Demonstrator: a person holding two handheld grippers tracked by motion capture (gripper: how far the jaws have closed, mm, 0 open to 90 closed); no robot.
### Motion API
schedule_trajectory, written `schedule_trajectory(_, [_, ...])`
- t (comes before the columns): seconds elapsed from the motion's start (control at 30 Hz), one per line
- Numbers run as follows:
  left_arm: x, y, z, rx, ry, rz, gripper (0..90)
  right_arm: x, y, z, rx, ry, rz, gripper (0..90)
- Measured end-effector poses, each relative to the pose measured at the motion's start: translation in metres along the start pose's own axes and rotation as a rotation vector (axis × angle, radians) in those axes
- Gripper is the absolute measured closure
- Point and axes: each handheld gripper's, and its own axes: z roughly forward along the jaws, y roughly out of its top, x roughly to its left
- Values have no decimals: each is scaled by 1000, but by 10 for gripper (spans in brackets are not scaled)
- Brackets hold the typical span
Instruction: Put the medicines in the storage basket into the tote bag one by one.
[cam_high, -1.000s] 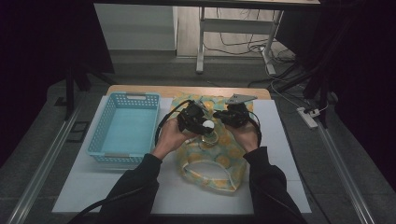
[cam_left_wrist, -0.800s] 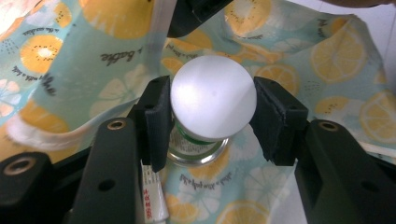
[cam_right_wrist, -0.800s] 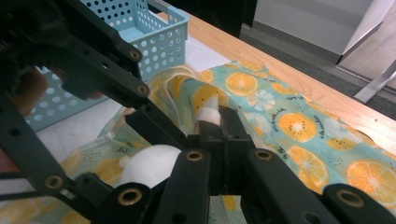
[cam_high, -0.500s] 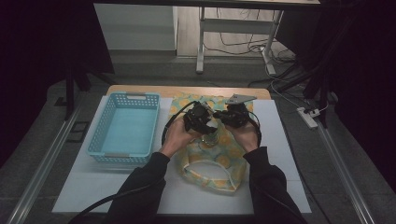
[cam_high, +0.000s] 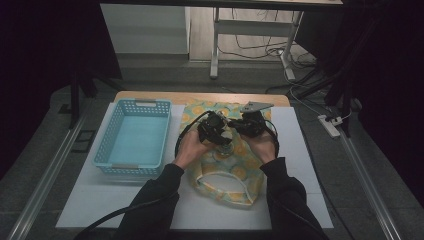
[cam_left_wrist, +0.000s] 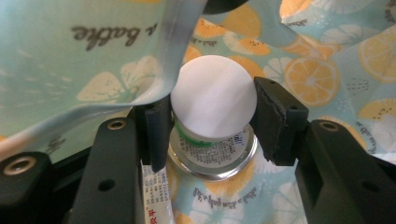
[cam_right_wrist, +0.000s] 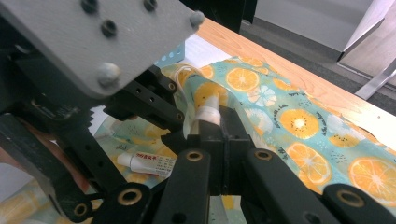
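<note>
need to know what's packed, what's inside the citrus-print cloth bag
A white-capped jar held in the left claw sits in the teal orange-slice fabric bag, beside a small white tube. Anything deeper is covered by cloth.

High view dim, dark edges; gripper views bright, near parts blurred.

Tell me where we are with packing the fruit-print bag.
Done: a small tube already lies in the bag. In hand: the left gripper holds a white-capped bottle over the opening while the right gripper pinches the bag's rim up. Left: releasing the bottle inside. The blue basket looks empty.
</note>
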Motion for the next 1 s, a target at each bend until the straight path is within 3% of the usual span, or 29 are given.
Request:
schedule_trajectory(0.2, [3, 0, 1, -17, -12, -16, 495, 0, 0, 0, 0, 0, 0, 899])
schedule_trajectory(0.5, [2, -1, -7, -58, -54, -41, 318, -1, 0, 0, 0, 0, 1, 899])
schedule_trajectory(0.73, [-5, -6, -18, -76, -88, -18, 229, -1, 0, -1, -3, -1, 1, 899])
schedule_trajectory(1.0, [-12, -16, -30, -108, -123, -18, 134, -1, 0, -1, 0, 0, 0, 899])
